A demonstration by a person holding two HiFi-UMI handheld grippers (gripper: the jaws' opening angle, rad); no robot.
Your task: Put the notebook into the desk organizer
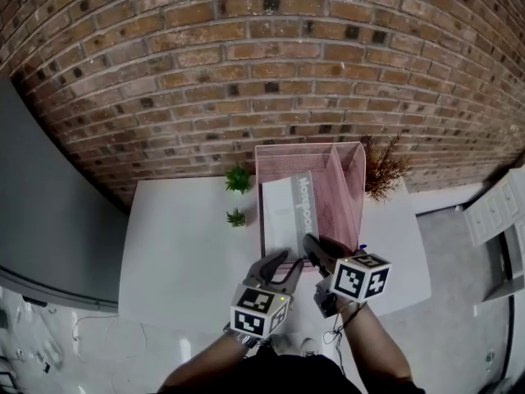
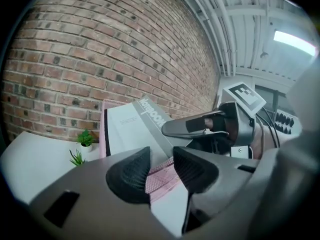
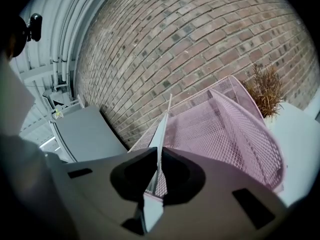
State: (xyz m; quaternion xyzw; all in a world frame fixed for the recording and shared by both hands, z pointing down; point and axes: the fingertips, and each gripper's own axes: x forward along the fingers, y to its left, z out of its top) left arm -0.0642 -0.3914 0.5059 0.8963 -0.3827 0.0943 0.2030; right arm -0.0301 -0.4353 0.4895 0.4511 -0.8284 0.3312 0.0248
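The right gripper [image 3: 159, 155] pinches the near edge of the grey notebook [image 3: 163, 126], which stands tilted in the left compartment of the pink mesh desk organizer [image 3: 227, 129] on the white table [image 1: 180, 245]. The left gripper [image 2: 161, 171] hovers beside it, jaws spread and empty.

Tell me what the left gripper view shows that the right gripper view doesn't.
Only the left gripper view: the notebook cover with its print, two small green plants, and the right gripper from the side at the notebook's near edge.
Only the right gripper view: the notebook edge-on between that gripper's fingers, a dried plant beside the organizer, the organizer's mesh divider, and a grey panel.
Both: the brick wall, the pink organizer, the notebook and the white table.
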